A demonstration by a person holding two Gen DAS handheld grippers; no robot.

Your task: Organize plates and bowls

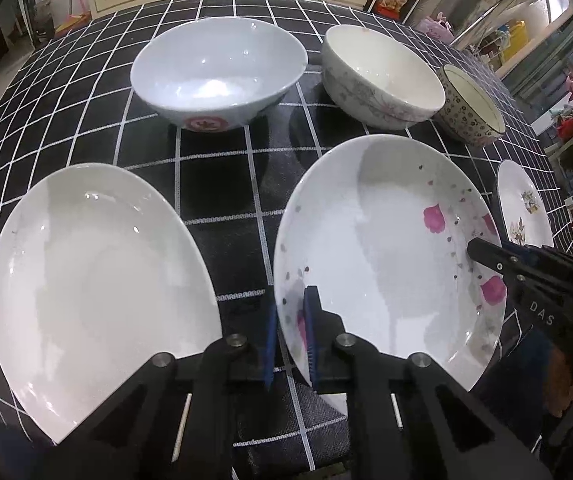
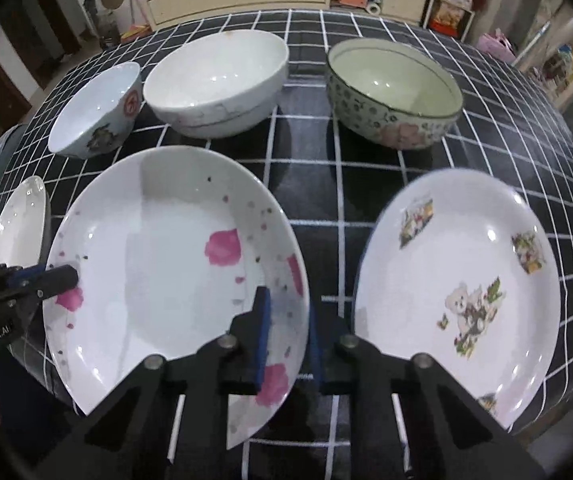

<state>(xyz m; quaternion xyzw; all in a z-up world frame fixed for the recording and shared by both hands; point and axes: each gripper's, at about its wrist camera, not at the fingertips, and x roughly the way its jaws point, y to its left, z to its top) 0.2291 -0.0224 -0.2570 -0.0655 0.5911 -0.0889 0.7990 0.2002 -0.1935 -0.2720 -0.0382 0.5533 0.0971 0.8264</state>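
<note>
Two grippers held pink-flowered plate (image 1: 386, 256) on checked bench (image 1: 222, 236): your left gripper (image 1: 292, 336) clamped its left rim, your right gripper (image 2: 286, 340) pinched its right rim, between plain plate (image 1: 94, 280) and bear plate (image 2: 458, 292).

We see our left gripper (image 1: 291, 334) clamped on the near-left rim of the pink-flowered plate (image 1: 386, 256), our right gripper (image 1: 476, 249) on its opposite rim, a plain white plate (image 1: 94, 280) beside it.
</note>
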